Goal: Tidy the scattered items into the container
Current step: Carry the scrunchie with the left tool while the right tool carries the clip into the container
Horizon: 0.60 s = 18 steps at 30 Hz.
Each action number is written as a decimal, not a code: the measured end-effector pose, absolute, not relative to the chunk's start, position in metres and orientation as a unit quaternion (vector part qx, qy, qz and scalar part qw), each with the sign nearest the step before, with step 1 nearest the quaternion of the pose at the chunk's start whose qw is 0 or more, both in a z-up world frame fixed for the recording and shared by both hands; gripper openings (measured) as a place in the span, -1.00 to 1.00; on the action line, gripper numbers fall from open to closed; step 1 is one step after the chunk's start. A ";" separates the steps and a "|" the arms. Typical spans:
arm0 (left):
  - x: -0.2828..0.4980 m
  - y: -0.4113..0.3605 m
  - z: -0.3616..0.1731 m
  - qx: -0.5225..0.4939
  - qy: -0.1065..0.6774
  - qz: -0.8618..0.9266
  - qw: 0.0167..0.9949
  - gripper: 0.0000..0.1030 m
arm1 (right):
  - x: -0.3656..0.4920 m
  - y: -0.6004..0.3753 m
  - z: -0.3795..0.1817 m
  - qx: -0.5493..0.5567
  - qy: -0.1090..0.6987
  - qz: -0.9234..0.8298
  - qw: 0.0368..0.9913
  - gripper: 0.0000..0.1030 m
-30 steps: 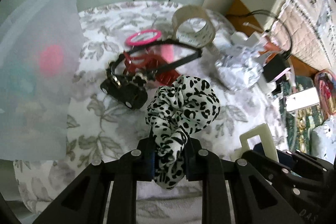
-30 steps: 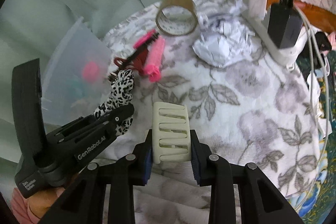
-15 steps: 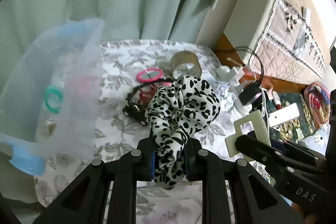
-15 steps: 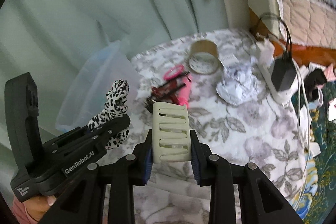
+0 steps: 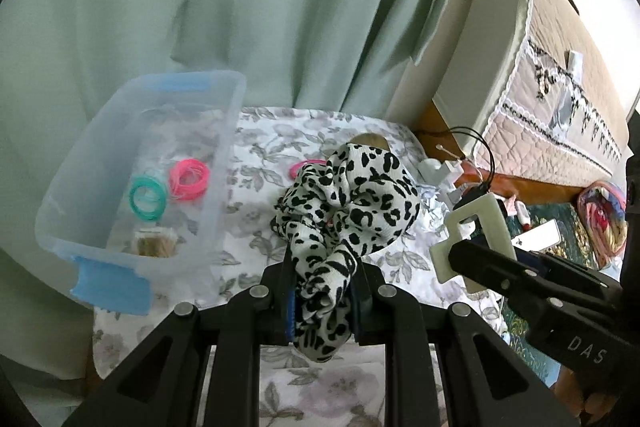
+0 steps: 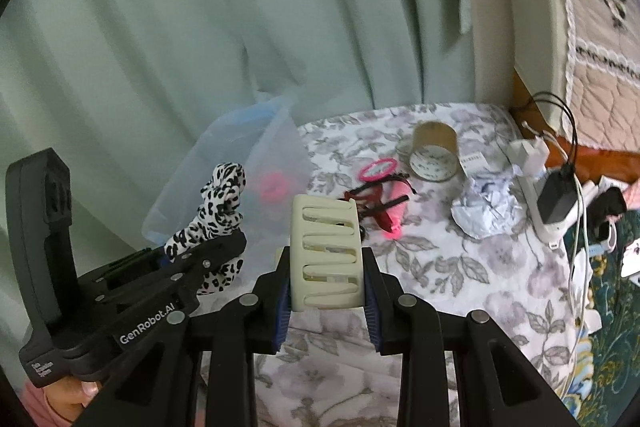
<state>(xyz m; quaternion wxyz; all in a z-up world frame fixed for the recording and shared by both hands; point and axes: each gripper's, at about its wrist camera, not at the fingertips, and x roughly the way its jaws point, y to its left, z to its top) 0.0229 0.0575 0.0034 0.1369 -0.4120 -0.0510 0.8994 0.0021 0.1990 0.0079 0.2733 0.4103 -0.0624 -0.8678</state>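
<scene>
Beside the container (image 5: 224, 163) rim, scrunchie-holding left tool (image 5: 323, 301).

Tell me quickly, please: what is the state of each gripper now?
Left gripper: closed, holding the leopard-print scrunchie.
Right gripper: closed, holding the cream hair claw clip.

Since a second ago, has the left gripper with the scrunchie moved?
Yes. The left gripper has risen away from the table, scrunchie clamped; the bin now looks smaller.
</scene>
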 end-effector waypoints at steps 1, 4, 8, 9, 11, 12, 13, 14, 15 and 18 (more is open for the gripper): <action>0.024 0.054 0.005 -0.409 -0.054 0.901 0.135 -0.60 | 0.003 0.197 0.011 0.408 -0.061 -0.868 0.276 -0.36; 0.028 0.045 0.010 -0.400 -0.060 0.905 0.127 -0.60 | 0.008 0.191 0.018 0.399 -0.054 -0.870 0.283 -0.36; 0.032 0.032 0.015 -0.392 -0.070 0.910 0.118 -0.60 | 0.013 0.180 0.027 0.390 -0.045 -0.872 0.293 -0.36; 0.032 0.028 0.016 -0.390 -0.073 0.911 0.115 -0.60 | 0.014 0.178 0.029 0.388 -0.042 -0.872 0.296 -0.36; 0.033 0.022 0.017 -0.387 -0.078 0.912 0.111 -0.60 | 0.016 0.173 0.032 0.385 -0.037 -0.872 0.301 -0.36; 0.033 0.019 0.017 -0.385 -0.081 0.913 0.108 -0.60 | 0.017 0.169 0.034 0.384 -0.033 -0.871 0.304 -0.36; 0.033 0.015 0.018 -0.384 -0.084 0.913 0.105 -0.60 | 0.018 0.166 0.035 0.382 -0.030 -0.871 0.306 -0.36; 0.033 0.011 0.018 -0.383 -0.087 0.914 0.102 -0.60 | 0.019 0.163 0.036 0.381 -0.028 -0.871 0.308 -0.36; 0.033 0.008 0.019 -0.381 -0.091 0.915 0.099 -0.60 | 0.019 0.160 0.037 0.380 -0.025 -0.871 0.311 -0.36; 0.032 -0.004 0.019 -0.378 -0.102 0.916 0.091 -0.60 | 0.021 0.151 0.042 0.377 -0.018 -0.870 0.317 -0.36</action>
